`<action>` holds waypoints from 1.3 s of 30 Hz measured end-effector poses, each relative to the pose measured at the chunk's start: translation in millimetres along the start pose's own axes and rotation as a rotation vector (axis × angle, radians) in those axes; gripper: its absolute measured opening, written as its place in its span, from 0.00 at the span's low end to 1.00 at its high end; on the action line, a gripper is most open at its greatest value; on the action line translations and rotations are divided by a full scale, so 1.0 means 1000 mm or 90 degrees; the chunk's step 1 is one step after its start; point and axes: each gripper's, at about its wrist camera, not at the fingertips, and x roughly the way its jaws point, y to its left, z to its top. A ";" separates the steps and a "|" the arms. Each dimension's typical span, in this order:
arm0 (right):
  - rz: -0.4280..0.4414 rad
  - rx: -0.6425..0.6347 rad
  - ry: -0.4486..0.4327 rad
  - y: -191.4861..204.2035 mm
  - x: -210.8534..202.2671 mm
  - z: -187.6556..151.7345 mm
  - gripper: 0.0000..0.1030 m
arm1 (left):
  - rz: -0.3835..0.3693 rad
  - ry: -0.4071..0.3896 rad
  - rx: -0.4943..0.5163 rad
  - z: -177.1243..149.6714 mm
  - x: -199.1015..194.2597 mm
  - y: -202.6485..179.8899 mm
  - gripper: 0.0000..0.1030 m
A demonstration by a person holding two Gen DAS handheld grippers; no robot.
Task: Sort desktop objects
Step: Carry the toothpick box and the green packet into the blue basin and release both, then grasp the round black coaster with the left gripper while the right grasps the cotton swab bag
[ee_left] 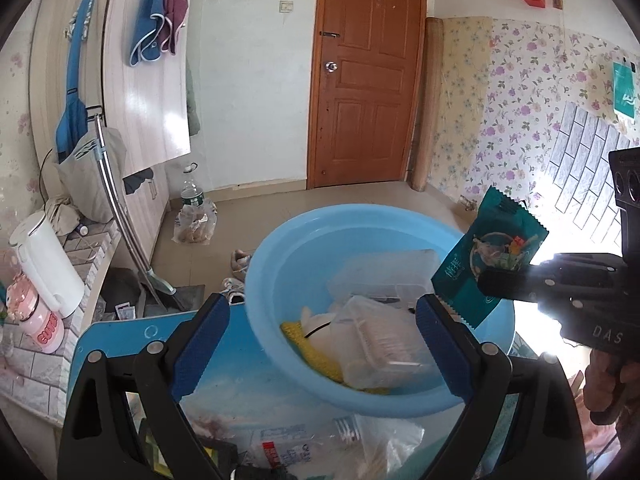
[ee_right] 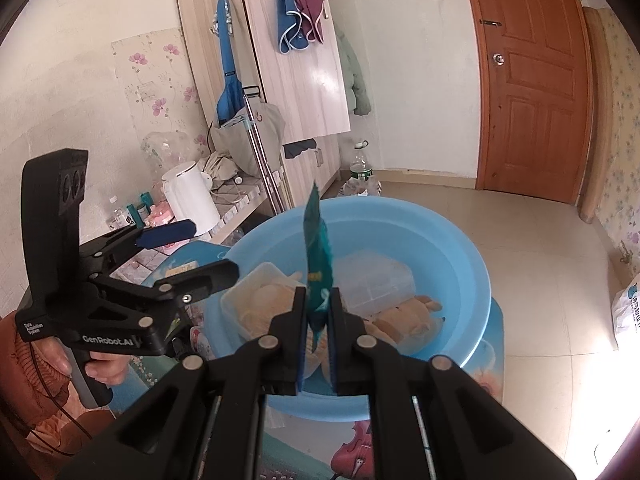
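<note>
A light blue basin (ee_left: 280,248) (ee_right: 460,264) stands on a small blue printed table (ee_left: 120,340). It holds clear plastic boxes (ee_left: 384,272) (ee_right: 376,284), a plush toy (ee_right: 412,316) and a yellow cloth (ee_left: 316,352). My right gripper (ee_right: 318,308) is shut on a teal snack packet (ee_right: 318,256), held upright over the basin; in the left wrist view the packet (ee_left: 488,256) hangs at the basin's right rim. My left gripper (ee_left: 322,328) is open at the basin's near rim with nothing gripped, and its jaws (ee_right: 192,252) show at the basin's left side.
A clear plastic bottle (ee_left: 304,444) and a crumpled clear bag (ee_left: 384,448) lie on the table before the basin. A side counter (ee_left: 48,344) carries a white kettle (ee_left: 44,260) (ee_right: 188,196) and a pink cup (ee_left: 36,312). A water jug (ee_left: 192,196) stands on the tiled floor by a wooden door (ee_left: 364,76).
</note>
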 end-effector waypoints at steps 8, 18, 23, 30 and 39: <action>-0.030 0.001 -0.036 0.007 -0.014 0.010 0.55 | 0.104 0.018 -0.052 -0.038 -0.037 0.062 0.96; -0.047 0.021 -0.010 0.021 -0.026 -0.012 0.55 | 0.196 0.082 -0.104 -0.091 -0.062 0.123 0.96; -0.055 0.042 0.008 0.025 -0.030 -0.027 0.55 | 0.219 0.089 -0.095 -0.100 -0.069 0.132 0.96; -0.048 0.056 0.059 0.045 -0.017 -0.056 0.59 | 0.173 0.112 -0.033 -0.109 -0.055 0.107 0.96; -0.008 0.067 0.130 0.061 0.016 -0.083 0.75 | 0.118 0.154 0.043 -0.118 -0.023 0.084 1.00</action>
